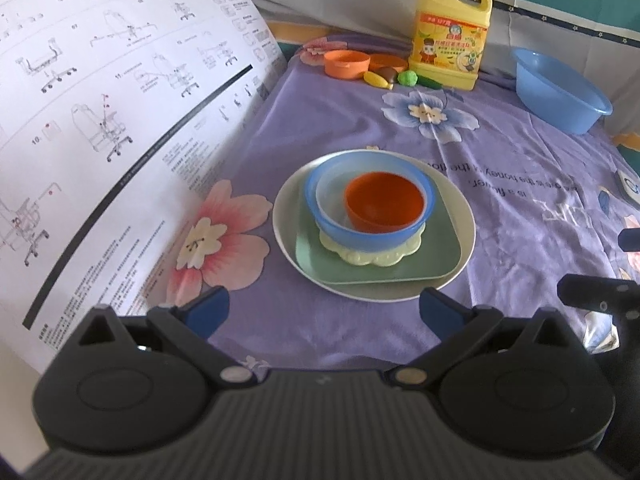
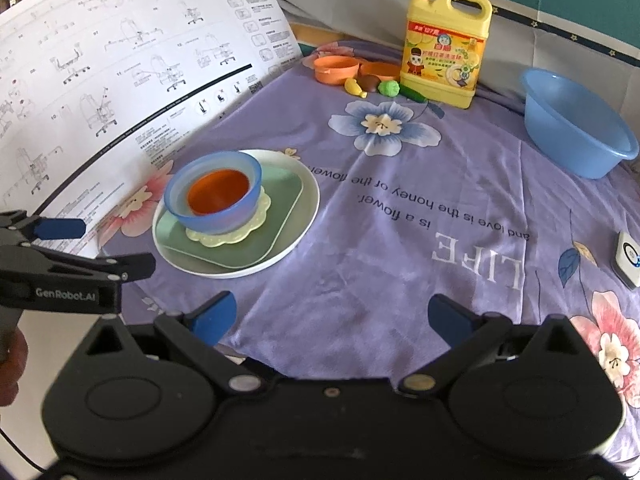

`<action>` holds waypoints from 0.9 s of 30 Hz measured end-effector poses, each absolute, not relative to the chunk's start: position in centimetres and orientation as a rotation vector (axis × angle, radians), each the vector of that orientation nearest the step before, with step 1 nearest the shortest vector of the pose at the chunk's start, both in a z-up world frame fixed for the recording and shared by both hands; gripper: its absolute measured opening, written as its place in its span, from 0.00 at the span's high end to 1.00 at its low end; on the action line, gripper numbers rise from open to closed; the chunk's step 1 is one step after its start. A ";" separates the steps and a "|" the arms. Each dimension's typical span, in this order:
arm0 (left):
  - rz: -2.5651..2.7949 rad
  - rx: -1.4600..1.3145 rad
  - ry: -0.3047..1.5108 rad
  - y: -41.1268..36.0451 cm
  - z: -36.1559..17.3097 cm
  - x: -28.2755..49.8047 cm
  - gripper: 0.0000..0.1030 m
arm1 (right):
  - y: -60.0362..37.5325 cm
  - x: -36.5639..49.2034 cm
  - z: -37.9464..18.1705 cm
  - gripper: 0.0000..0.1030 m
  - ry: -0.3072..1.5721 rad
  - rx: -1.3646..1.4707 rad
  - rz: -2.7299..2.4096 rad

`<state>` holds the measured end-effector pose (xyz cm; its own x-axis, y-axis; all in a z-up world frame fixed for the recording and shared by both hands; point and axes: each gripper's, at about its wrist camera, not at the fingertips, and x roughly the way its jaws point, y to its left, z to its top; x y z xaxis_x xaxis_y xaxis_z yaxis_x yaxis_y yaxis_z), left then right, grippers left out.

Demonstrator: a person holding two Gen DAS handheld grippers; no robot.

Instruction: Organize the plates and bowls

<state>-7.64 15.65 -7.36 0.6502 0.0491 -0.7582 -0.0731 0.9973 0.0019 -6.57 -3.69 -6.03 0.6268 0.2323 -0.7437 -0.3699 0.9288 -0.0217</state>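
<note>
Orange bowl [image 1: 384,202] sits nested inside a clear one, inside the blue bowl [image 1: 360,224], on a scalloped yellow plate [image 1: 372,256], a green square plate [image 1: 360,272] and the white plate [image 1: 292,240] in the frame's centre, so I'd guess it's stacked biggest-to-smallest and basically sorted. Left gripper [image 1: 324,312] and right gripper [image 2: 331,316] hang wide open at the bottom, gripping nothing, just short of the stack. Round the purple flowered worktop [image 2: 400,280]: instruction sheet [image 1: 100,120] crowding the left, soap jug [image 1: 450,36] and toy food top centre, blue basin [image 1: 560,92] upper right, all apart from the stack.
</note>
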 end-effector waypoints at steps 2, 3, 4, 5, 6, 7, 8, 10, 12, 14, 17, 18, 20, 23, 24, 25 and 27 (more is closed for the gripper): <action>0.068 -0.033 0.868 15.7 -7.6 -7.6 0.00 | -3.6 -6.4 -6.2 0.00 0.831 -0.184 0.352; 0.068 -0.033 0.870 15.7 -7.6 -7.5 0.00 | -3.5 -6.4 -6.3 0.00 0.834 -0.188 0.354; 0.068 -0.032 0.871 15.7 -7.7 -7.5 0.00 | -3.5 -6.3 -6.3 0.00 0.836 -0.190 0.355; 0.068 -0.031 0.872 15.7 -7.7 -7.4 0.00 | -3.5 -6.2 -6.4 0.00 0.839 -0.191 0.357; 0.067 -0.029 0.873 15.6 -7.7 -7.4 0.00 | -3.4 -6.1 -6.5 0.00 0.841 -0.190 0.357; 0.066 -0.029 0.873 15.6 -7.8 -7.3 0.00 | -3.4 -6.1 -6.6 0.00 0.843 -0.189 0.358; 0.065 -0.029 0.873 15.6 -7.8 -7.2 0.00 | -3.4 -6.0 -6.6 0.00 0.845 -0.188 0.358; 0.065 -0.032 0.877 15.6 -7.9 -7.1 0.00 | -3.3 -5.9 -6.7 0.00 0.848 -0.188 0.358; 0.065 -0.036 0.882 15.6 -8.1 -7.0 0.00 | -3.3 -5.8 -6.9 0.00 0.852 -0.189 0.358; 0.065 -0.039 0.887 15.6 -8.3 -6.9 0.00 | -3.4 -5.8 -7.0 0.00 0.856 -0.190 0.360; 0.067 -0.039 0.892 15.6 -8.5 -6.8 0.00 | -3.3 -5.7 -7.1 0.00 0.860 -0.191 0.362; 0.067 -0.040 0.893 15.7 -8.5 -6.8 0.00 | -3.3 -5.6 -7.2 0.00 0.861 -0.191 0.362; 0.066 -0.043 0.895 15.7 -8.6 -6.8 0.00 | -3.3 -5.6 -7.2 0.00 0.863 -0.189 0.364; 0.067 -0.040 0.894 15.7 -8.6 -6.7 0.00 | -3.2 -5.5 -7.3 0.00 0.864 -0.188 0.365; 0.066 -0.040 0.894 15.7 -8.7 -6.7 0.00 | -3.3 -5.5 -7.3 0.00 0.864 -0.188 0.365; 0.066 -0.041 0.894 15.7 -8.7 -6.7 0.00 | -3.3 -5.5 -7.3 0.00 0.863 -0.188 0.365; 0.072 -0.039 0.892 15.7 -8.7 -6.7 0.00 | -3.2 -5.5 -7.3 0.00 0.862 -0.189 0.366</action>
<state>-6.71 15.68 -8.72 0.6252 0.0468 -0.7790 -0.0794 0.9968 -0.0038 -5.51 -3.24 -7.25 0.5937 0.2374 -0.7689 -0.3880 0.9215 -0.0151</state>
